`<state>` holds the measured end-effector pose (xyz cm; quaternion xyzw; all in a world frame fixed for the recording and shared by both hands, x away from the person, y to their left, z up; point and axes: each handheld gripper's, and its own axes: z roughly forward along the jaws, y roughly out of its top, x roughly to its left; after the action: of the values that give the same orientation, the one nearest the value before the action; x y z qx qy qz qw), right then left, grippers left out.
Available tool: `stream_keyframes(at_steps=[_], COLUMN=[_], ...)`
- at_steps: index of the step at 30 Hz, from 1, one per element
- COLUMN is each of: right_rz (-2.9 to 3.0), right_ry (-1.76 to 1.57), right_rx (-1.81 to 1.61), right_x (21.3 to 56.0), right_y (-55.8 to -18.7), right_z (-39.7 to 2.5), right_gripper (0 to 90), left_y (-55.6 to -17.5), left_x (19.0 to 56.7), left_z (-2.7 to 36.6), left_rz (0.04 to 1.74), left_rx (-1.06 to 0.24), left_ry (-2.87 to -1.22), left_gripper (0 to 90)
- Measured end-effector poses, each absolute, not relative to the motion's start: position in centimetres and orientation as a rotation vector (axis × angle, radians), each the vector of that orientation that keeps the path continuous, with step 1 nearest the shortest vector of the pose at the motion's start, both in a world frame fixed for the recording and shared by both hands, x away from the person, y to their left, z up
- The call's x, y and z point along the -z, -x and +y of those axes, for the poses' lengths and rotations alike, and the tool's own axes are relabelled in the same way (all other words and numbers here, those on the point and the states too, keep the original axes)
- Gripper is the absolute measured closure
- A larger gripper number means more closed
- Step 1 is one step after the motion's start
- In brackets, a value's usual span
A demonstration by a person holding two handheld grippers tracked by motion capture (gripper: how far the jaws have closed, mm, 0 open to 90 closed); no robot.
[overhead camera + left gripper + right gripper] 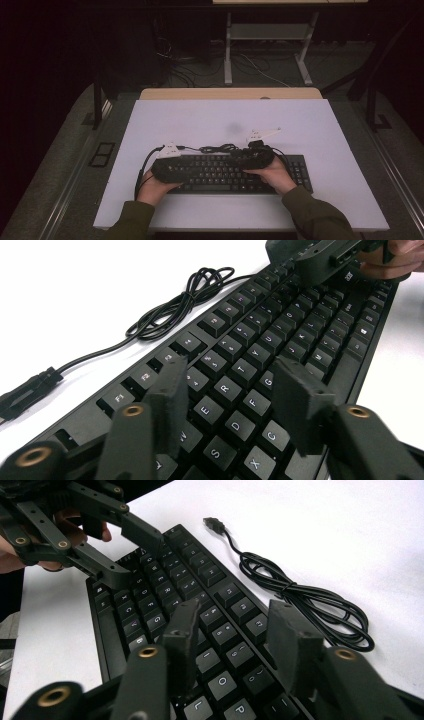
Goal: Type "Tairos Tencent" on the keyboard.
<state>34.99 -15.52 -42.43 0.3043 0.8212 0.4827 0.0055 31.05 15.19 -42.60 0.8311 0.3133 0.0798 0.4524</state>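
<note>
A black keyboard [295,170] lies near the front of the white table [200,120]. Its black cable [220,148] is bundled just behind it, and the loose USB plug [212,524] rests on the table. My left gripper [197,172] hovers over the keyboard's left half. In the left gripper view the left gripper [230,395] is open above the letter keys [280,330]. My right gripper [234,161] is over the middle, pointing left. In the right gripper view it [235,630] stands open above the keys [200,570], facing the left gripper [130,550]. Neither holds anything.
White table shows behind and to both sides of the keyboard, with a faint grey smudge [234,127] at mid-table. A wooden strip [230,93] borders the far edge. Beyond it stand a desk frame [267,45] and floor cables [200,70].
</note>
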Motion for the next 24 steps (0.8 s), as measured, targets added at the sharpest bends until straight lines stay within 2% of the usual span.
stream_keyframes(at_steps=[4, 12, 19, 24], right_rz=[2.581, 2.608, 2.641, 2.671], right_ry=[-0.943, -0.931, -0.899, -0.885], right_rx=[-1.504, -1.482, -1.447, -1.41], right_x=[42.38, 42.32, 42.48, 42.76], right_y=[-34.85, -34.49, -34.29, -34.21], right_z=[-15.63, -15.66, -15.42, -15.24], right_gripper=[64.0, 75.0, 88.4, 89.3], left_y=[-30.78, -30.75, -30.77, -30.79], left_x=[42.77, 43.03, 43.1, 43.12], left_z=[15.46, 15.72, 15.82, 15.85], left_rz=[0.771, 0.78, 0.784, 0.784], left_rx=[-0.2, -0.205, -0.211, -0.213], left_ry=[-2.05, -2.044, -2.04, -2.041], left_gripper=[37.3, 28.5, 25.3, 24.0])
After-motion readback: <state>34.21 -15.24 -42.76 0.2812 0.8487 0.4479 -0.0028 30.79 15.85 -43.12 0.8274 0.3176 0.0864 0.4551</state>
